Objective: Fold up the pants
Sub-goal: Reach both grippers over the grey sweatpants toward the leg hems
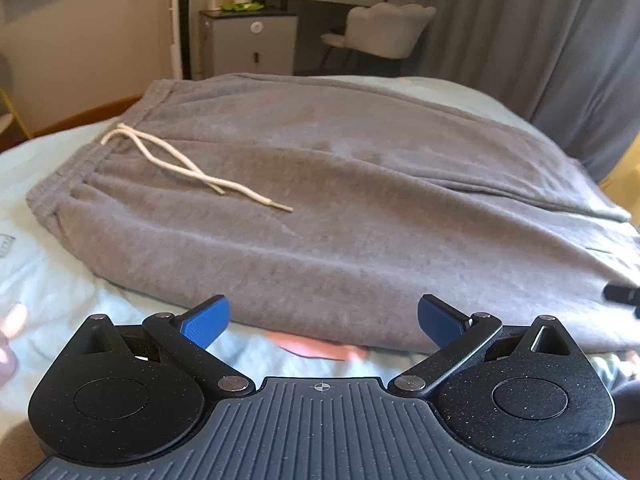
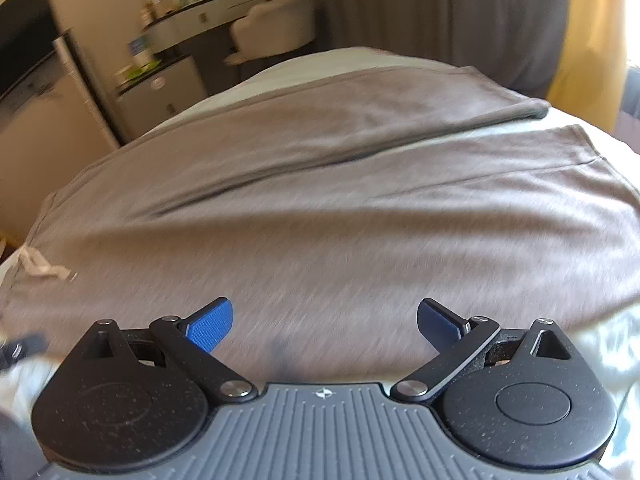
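Note:
Grey sweatpants (image 1: 340, 200) lie flat on the pale bed, waistband at the left with a white drawstring (image 1: 180, 160) across the front. My left gripper (image 1: 323, 322) is open and empty, just short of the near edge of the pants by the waist. In the right wrist view the pants (image 2: 320, 200) spread out with the two legs running to the right, a gap between them. My right gripper (image 2: 324, 324) is open and empty over the near leg. The drawstring (image 2: 40, 266) shows at the far left of that view.
The pale green bed sheet (image 1: 48, 272) lies under the pants. A pink print on the sheet (image 1: 316, 346) lies by the near edge. Beyond the bed stand a grey cabinet (image 1: 248, 44), a vanity desk with a white chair (image 1: 380, 32), and grey curtains (image 1: 540, 40).

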Demonstrator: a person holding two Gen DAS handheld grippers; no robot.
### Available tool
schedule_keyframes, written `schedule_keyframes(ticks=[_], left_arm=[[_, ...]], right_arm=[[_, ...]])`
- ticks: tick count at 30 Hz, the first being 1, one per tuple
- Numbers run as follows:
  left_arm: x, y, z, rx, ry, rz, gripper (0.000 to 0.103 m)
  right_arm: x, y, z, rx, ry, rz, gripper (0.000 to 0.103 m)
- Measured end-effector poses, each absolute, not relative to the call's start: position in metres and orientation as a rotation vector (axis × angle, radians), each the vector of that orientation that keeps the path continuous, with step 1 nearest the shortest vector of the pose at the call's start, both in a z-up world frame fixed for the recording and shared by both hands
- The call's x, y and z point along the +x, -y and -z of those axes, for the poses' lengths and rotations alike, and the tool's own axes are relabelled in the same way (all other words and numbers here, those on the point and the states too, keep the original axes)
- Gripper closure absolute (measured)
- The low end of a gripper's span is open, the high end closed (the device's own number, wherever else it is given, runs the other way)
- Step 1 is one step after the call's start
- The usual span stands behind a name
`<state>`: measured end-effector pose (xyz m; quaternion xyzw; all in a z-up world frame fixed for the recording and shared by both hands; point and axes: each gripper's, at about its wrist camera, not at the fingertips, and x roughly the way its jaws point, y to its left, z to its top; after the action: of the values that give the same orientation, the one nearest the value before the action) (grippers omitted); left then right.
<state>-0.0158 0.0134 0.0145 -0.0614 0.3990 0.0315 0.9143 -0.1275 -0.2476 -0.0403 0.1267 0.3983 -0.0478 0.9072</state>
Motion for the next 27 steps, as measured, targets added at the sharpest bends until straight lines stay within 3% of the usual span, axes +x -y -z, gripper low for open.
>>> schedule_keyframes(ticks=[10, 15, 19, 22, 27], left_arm=[[0.073, -0.008, -0.049, -0.065, -0.663, -0.175, 0.0], [0.138, -0.005, -0.019, -0.182, -0.636, -0.303, 0.0], [0.154, -0.001, 0.026, -0.091, -0.743, -0.318, 0.0], [0.149, -0.005, 0.035, -0.106, -0.712, -0.297, 0.0], [0.155, -0.005, 0.044, -0.134, -0.687, -0.288, 0.0]], right_arm=[[-0.047, 0.293, 0.1, 0.341, -1.02, 0.28, 0.004], [-0.045, 0.293, 0.102, 0.386, -1.026, 0.311, 0.004], [-0.027, 0.292, 0.086, 0.3, -1.152, 0.269, 0.004], [0.004, 0.315, 0.048, 0.366, -1.017, 0.227, 0.004], [0.124, 0.367, 0.012, 0.495, -0.802, 0.337, 0.004]])
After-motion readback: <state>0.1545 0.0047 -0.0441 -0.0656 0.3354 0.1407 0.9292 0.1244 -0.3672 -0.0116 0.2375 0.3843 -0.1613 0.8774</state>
